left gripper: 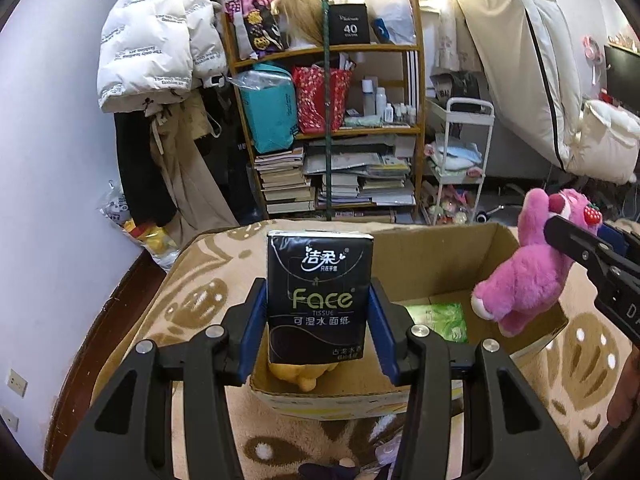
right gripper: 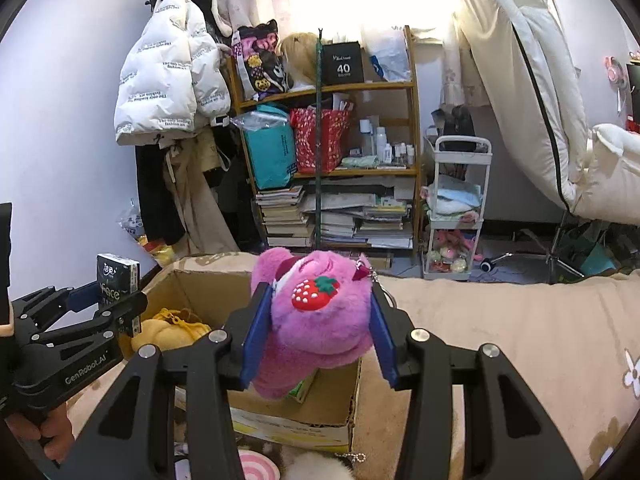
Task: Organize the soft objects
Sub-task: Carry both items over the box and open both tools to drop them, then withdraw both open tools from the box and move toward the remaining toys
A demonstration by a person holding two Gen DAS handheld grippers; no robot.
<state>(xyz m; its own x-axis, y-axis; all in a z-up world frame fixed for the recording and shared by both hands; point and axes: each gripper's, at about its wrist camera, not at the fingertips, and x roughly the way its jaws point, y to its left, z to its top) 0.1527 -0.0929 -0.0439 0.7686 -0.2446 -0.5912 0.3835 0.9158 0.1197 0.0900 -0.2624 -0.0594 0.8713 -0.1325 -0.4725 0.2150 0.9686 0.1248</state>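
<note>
Left wrist: tissue pack (left gripper: 320,296) clamped between jaws; plush bear (right gripper: 320,312) — likewise, right.

Two handheld grippers: left gripper (left gripper: 318,312) and right gripper (right gripper: 316,330). One black tissue pack (left gripper: 319,292), one pink plush bear (right gripper: 320,320), one cardboard box (left gripper: 440,256), one yellow plush toy (right gripper: 168,330) and one green packet (left gripper: 440,316) (both inside the box).
</note>
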